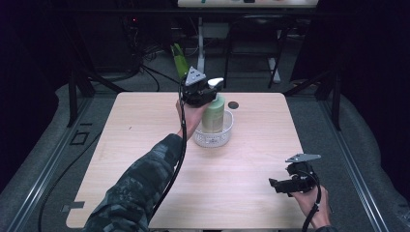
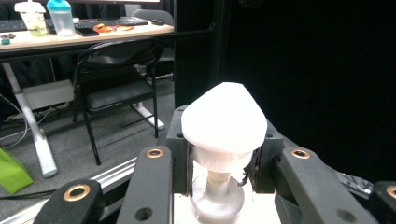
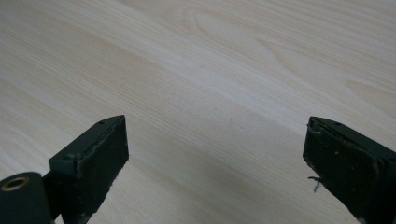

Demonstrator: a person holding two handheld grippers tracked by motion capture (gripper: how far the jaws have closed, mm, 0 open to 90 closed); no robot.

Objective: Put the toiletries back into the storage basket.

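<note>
pale wood counter (image 1: 145,145) in a dark room, high view: the left gripper (image 1: 207,94) is at the top of a green pump bottle (image 1: 213,115) standing upright in a small clear basket (image 1: 212,137); the right gripper (image 1: 280,183) rests well apart, near the counter's edge.

left gripper view: jaws pinching the neck under the white pump head (image 2: 224,119), which sits just above them. a rigid, smooth plastic neck, likely slippery; the bottle probably hangs heavy below.

right gripper view: jaws spread over bare wood, nothing between.
</note>
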